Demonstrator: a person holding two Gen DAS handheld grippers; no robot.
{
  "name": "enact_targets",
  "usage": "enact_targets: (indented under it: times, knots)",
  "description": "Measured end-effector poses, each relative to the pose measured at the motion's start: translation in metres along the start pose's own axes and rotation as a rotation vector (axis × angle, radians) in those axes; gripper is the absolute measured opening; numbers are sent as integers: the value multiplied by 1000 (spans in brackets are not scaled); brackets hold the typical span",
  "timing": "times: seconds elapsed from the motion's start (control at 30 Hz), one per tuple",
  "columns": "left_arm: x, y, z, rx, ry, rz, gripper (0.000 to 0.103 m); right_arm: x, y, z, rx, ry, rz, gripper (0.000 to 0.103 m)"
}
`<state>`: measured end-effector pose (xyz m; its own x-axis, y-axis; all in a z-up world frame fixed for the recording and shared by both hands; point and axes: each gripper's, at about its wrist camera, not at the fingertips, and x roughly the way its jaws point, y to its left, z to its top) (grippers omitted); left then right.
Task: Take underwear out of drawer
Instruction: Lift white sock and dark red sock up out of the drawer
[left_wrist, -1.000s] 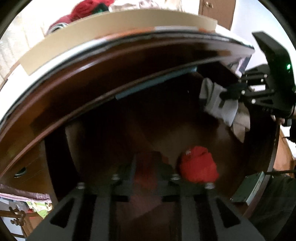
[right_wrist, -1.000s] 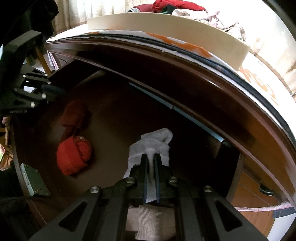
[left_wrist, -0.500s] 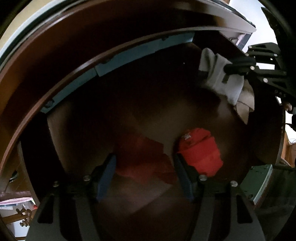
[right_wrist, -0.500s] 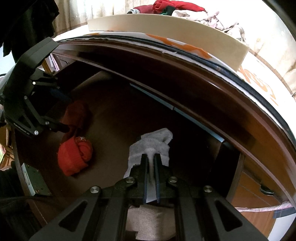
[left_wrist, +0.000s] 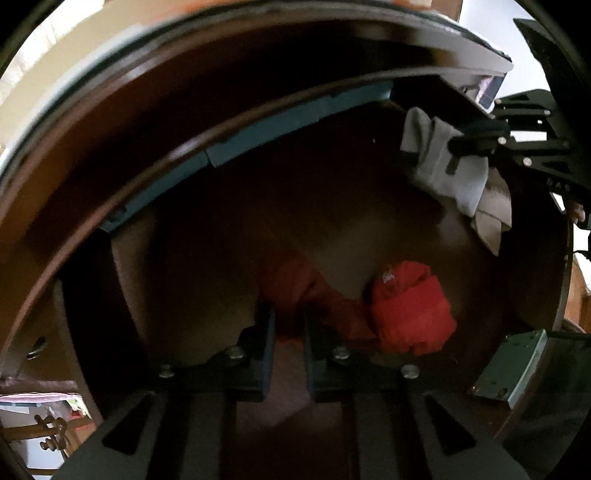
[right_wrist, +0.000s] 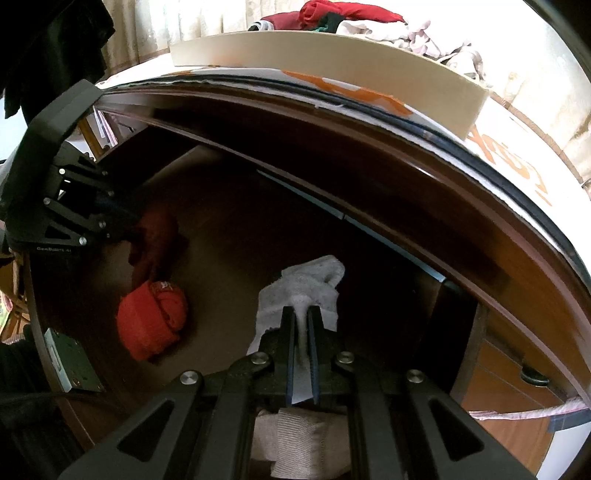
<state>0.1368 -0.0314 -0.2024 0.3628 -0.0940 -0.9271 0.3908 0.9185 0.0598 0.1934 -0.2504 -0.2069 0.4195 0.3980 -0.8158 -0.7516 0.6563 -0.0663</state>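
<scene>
So we're about halfway into this one, both grabs look made but nothing is out of the drawer (right_wrist: 258, 236) yet. Our right claw (right_wrist: 301, 314) is pinched tight on the grey-white garment (right_wrist: 306, 284), with fabric squeezed up between the pads and the rest of it resting low in the drawer at the right side. Our left claw (left_wrist: 288, 325) has just been closing and now sits narrow on the dark red garment (left_wrist: 291, 284), which bunches between its pads near the front left of the drawer. The bright red rolled bundle (right_wrist: 151, 317) lies loose on the drawer floor, just beside the dark red piece, nobody holding it. What's left, we'd guess: lift both pieces clear of the drawer, then come back for the red roll.
</scene>
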Motion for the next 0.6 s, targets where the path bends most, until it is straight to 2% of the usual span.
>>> enact_targets:
  times: [0.07,0.1,0.3,0.47,0.57,0.6]
  knots:
    - [-10,1,-3,-2,-41,9,7,-2,0,0,0,-9,0,8]
    - [-13,0,-5,-3,-56,11,2,-3,0,-1,-1,-15,2,8]
    - [-33,3,-12,-44,-139,25,1,-11,2,-2,-10,-45,1,8]
    - [-35,5,-20,-39,-117,4,1,-14,5,-2,-18,-53,1,8]
    - [-35,10,-19,-27,-91,3,3,-14,4,-2,-18,-52,1,8]
    - [-34,9,-19,-20,-82,1,7,-14,4,-3,-17,-52,2,8]
